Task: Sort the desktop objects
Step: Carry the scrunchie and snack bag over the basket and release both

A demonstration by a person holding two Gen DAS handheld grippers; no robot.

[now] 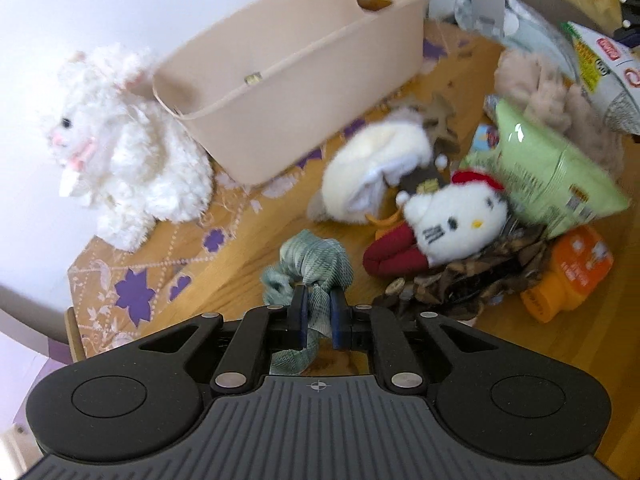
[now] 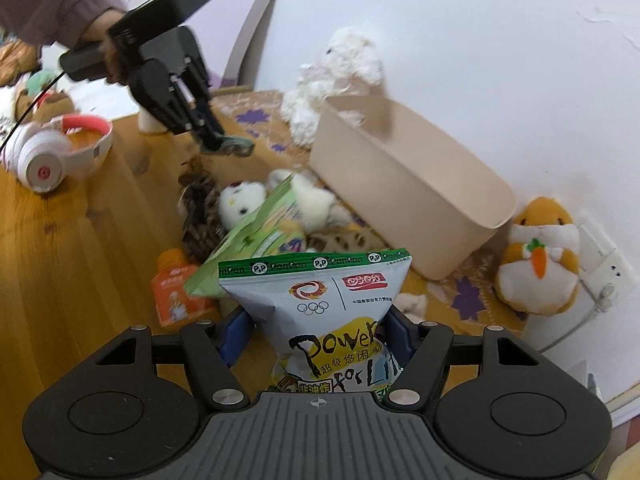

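Note:
My left gripper (image 1: 319,300) is shut on a grey-green fabric scrunchie (image 1: 310,264) and holds it above the wooden table (image 1: 224,276); it shows in the right wrist view (image 2: 218,142) too, with the scrunchie (image 2: 238,146) hanging from it. My right gripper (image 2: 316,332) is shut on a white and green snack bag (image 2: 320,304), held upright. The beige bin (image 1: 288,80) stands at the back by the wall and also shows in the right wrist view (image 2: 408,200). A pile lies in front of it: a Hello Kitty plush (image 1: 452,220), a cream plush (image 1: 376,172), a green snack bag (image 1: 552,176).
A white fluffy plush (image 1: 116,152) sits left of the bin. An orange packet (image 1: 568,276) and a brown patterned scrunchie (image 1: 472,276) lie near the pile. White and pink headphones (image 2: 52,152) lie at the left. An orange hamster plush (image 2: 540,256) stands by the wall.

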